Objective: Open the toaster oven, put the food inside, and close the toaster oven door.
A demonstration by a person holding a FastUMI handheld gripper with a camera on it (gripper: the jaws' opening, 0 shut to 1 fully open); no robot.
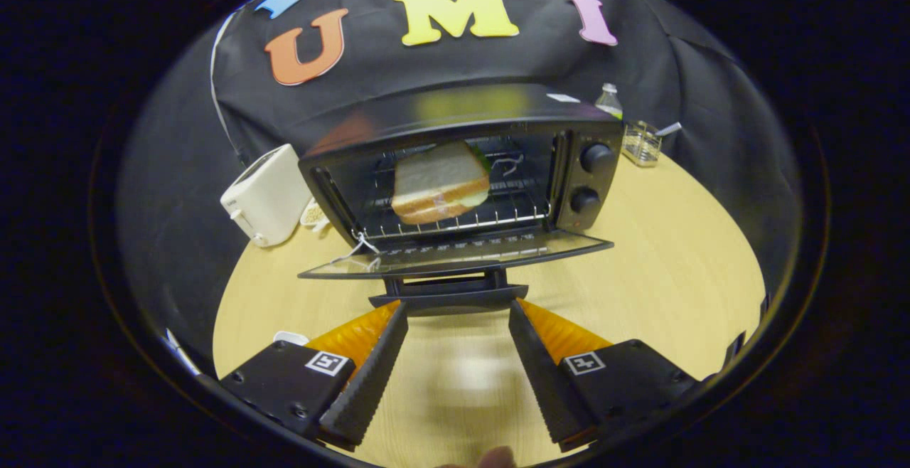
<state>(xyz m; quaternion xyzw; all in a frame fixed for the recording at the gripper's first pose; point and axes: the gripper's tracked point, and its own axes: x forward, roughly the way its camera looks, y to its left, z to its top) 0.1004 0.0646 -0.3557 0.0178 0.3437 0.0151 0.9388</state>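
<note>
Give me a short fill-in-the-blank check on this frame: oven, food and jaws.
1. The toaster oven door is ____.
2. The sandwich lies on the ____ inside the oven.
3. The gripper has its jaws ____, with nothing between them, just short of the door's handle.
4. The white toaster stands beside the oven, on the side away from its ____.

Missing words: open; rack; open; knobs

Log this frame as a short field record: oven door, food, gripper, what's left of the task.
toaster oven: on the wooden table
door: folded down, open
sandwich: inside, on the wire rack
gripper: jaws open, holding nothing, tips either side of the door handle
beside oven: white toaster
remaining: close the door
</note>
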